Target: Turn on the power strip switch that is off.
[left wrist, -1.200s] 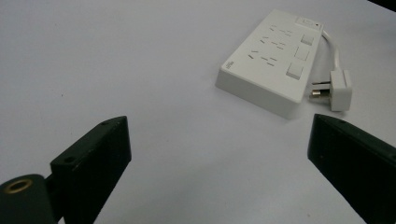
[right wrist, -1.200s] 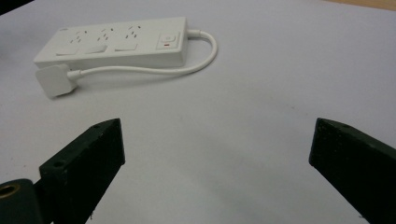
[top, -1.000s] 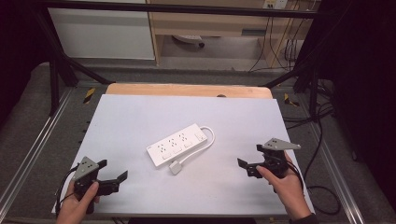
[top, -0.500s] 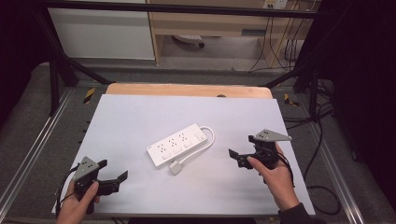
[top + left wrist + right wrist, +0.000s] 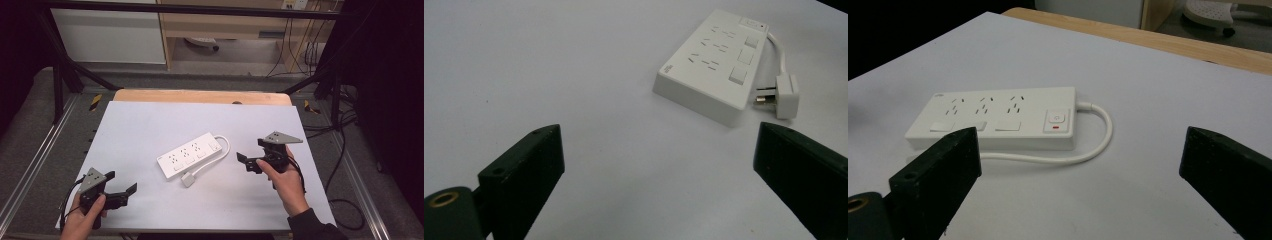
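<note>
White plastic marks the one thing of interest here: a power strip (image 5: 191, 156) lying flat near the middle of the counter (image 5: 150, 125), set at a slant with its switch end toward the far right. Its cord (image 5: 220, 152) loops out from that end and curls back along the near side, ending at the plug (image 5: 188, 179), which rests on the counter just beside the strip's near edge. Lying face up, with sockets and switches showing, the strip is open to approach from either side, and that seems to be why the two hands flank it.

At the near left corner, the left gripper (image 5: 125, 195) sits low, well apart from the strip, its jaws spread wide and pointed toward it; in the left gripper view the strip and plug lie beyond the open jaws, nothing between them. To the right of the strip, the right gripper (image 5: 245, 162) is held just off the surface, jaws likewise spread and empty, aimed at the switch end and the cord loop. My judgement is that the right hand is lining up to take hold there.

Compared with a second ago, the right gripper has travelled leftward and slightly farther from the person, closing on the strip. The left gripper has barely shifted, and the strip, cord and plug lie as they did.
</note>
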Tool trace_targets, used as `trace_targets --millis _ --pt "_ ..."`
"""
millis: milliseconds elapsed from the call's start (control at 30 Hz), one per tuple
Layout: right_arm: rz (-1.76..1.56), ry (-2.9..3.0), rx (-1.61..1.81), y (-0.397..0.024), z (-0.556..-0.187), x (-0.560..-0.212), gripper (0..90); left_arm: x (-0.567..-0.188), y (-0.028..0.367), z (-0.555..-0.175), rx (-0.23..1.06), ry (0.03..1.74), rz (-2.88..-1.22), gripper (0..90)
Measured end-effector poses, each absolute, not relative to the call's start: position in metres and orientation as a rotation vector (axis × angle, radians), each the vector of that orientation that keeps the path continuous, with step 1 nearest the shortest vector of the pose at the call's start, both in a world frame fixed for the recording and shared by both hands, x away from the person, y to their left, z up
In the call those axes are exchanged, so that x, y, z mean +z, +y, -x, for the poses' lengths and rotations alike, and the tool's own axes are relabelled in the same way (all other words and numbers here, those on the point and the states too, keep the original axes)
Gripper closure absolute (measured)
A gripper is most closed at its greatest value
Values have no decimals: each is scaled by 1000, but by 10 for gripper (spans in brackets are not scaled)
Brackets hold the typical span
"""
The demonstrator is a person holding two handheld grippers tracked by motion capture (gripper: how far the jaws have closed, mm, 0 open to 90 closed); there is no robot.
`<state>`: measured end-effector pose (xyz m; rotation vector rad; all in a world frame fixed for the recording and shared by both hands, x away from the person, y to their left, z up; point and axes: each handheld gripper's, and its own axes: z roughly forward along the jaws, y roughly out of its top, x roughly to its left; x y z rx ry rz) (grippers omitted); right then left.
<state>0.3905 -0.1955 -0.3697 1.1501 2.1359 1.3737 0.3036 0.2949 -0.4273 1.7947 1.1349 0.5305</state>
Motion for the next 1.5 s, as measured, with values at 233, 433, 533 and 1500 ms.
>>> trace_targets --millis 233,433,533,1500 --pt "-1176 2127 1363 -190 -399 -372 35 -427 295 -304 542 1137 -1802 61" --pt "-1185 2107 1349 -185 -402 -375 39 -429 293 -305 554 1139 -1825 62" --pt "-1187 2101 1367 -185 -403 -374 38 -429 292 -306 557 1141 -1828 63" --pt "-1132 2151 1345 -142 -422 -378 76 -429 294 -306 542 1137 -1824 64"
